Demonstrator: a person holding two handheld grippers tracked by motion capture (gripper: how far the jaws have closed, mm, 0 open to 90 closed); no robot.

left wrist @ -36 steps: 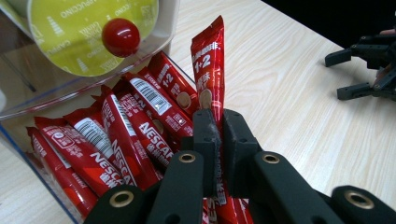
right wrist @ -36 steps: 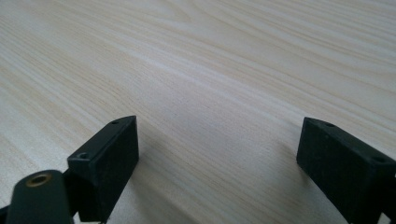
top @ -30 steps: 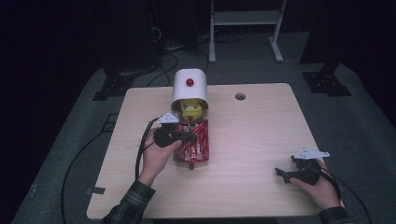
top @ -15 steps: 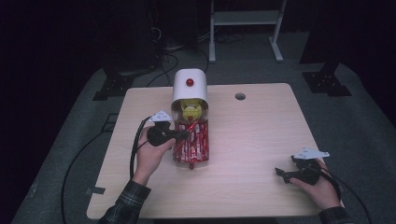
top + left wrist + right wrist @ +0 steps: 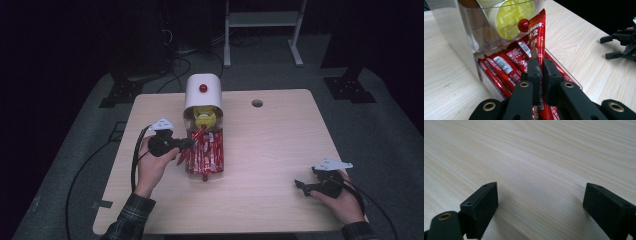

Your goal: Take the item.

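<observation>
A clear tray (image 5: 218,150) of several red coffee sachets (image 5: 506,65) lies in front of a white-hooded holder (image 5: 203,95) with yellow capsules (image 5: 204,116). My left gripper (image 5: 186,145) (image 5: 540,65) is at the tray's left side, shut on one red sachet (image 5: 537,32) (image 5: 196,138). That sachet stands tilted, its far end up by a small red knob (image 5: 523,25). My right gripper (image 5: 301,186) (image 5: 541,200) rests open low over the bare wooden table (image 5: 536,150) at the near right, nothing between its jaws. It is also in the left gripper view as the right gripper (image 5: 619,46).
A round hole (image 5: 257,103) is in the tabletop at the back right of the holder. Black cables trail off the table's left edge (image 5: 100,165). A white metal frame (image 5: 262,30) stands on the dark floor behind the table.
My left hand has moved left, away from the tray, drawing the held sachet with it so that it slants up out of the pile. The right hand has kept still.
</observation>
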